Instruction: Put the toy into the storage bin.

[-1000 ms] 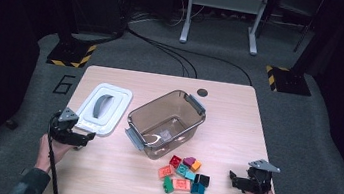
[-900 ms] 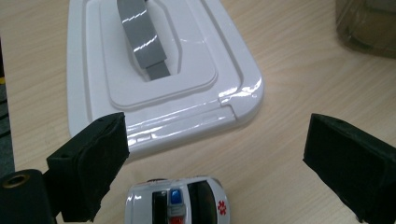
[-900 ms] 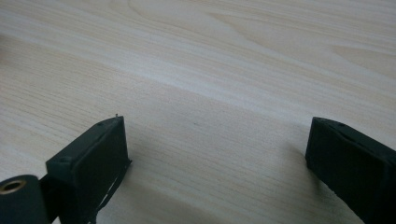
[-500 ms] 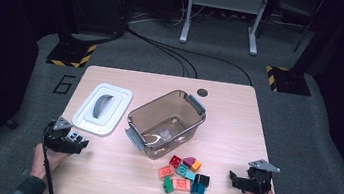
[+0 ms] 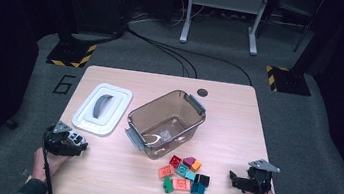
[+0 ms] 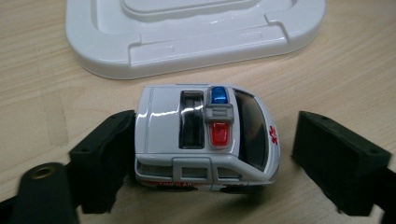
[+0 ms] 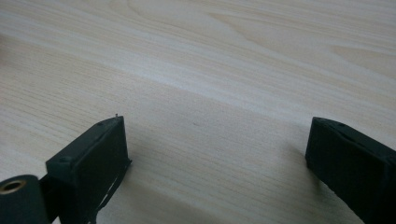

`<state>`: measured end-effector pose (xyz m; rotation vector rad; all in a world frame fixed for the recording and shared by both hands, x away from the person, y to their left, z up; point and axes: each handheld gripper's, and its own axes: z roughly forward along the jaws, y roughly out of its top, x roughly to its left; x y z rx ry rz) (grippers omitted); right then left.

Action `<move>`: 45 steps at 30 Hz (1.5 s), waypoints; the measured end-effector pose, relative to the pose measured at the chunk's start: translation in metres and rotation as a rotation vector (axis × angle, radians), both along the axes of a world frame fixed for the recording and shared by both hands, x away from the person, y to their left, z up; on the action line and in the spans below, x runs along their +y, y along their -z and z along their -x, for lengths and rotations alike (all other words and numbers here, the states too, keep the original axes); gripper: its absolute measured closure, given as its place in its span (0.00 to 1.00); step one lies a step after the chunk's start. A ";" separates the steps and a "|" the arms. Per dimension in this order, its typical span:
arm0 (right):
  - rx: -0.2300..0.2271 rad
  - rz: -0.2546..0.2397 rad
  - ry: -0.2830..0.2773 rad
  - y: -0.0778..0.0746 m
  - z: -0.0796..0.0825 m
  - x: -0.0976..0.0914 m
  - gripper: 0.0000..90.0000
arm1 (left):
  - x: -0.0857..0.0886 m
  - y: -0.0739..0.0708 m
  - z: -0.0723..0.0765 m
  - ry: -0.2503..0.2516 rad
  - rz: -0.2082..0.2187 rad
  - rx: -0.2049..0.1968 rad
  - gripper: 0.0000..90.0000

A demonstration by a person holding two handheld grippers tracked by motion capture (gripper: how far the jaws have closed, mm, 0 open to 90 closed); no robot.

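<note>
**Left fingers closing on toy ambulance**

I have lowered my left gripper (image 6: 205, 158) around the toy ambulance (image 6: 205, 140) on the worktop (image 6: 355, 70), just beside the white lid (image 6: 196, 37). Its fingers have just been closing; one touches, one stands apart. My right gripper (image 7: 219, 163) is released.

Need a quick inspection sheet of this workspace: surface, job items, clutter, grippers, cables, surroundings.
Surface: light wood table, flat.
Job's things: toy ambulance on the table between the left jaws, beside the white lid.
Clutter: clear bin, open; coloured blocks loose in front of it.
Grippers: left gripper jaws have just been closing, one jaw at the ambulance, the other clear; right gripper open over bare wood.
Cables: black leads on the floor.
Surroundings: dark room, striped stand feet.
</note>
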<state>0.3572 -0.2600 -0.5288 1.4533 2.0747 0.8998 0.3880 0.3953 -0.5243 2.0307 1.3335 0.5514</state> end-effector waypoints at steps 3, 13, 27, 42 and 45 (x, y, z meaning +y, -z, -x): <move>0.000 0.000 0.000 0.000 0.000 0.000 0.06 | 0.000 -0.001 0.003 0.004 0.001 -0.010 0.25; 0.000 0.000 0.001 0.000 0.000 0.000 0.06 | -0.005 -0.002 0.007 -0.001 -0.011 -0.020 0.29; 0.000 0.000 0.001 0.000 0.000 0.000 0.06 | -0.009 -0.020 0.009 0.034 0.034 -0.031 0.29; 0.000 0.000 0.001 0.000 0.000 0.000 0.06 | -0.034 -0.050 -0.003 0.112 0.052 -0.048 0.29; 0.000 0.000 0.001 0.000 0.000 0.000 0.06 | -0.039 -0.055 -0.006 0.125 0.051 -0.054 0.29</move>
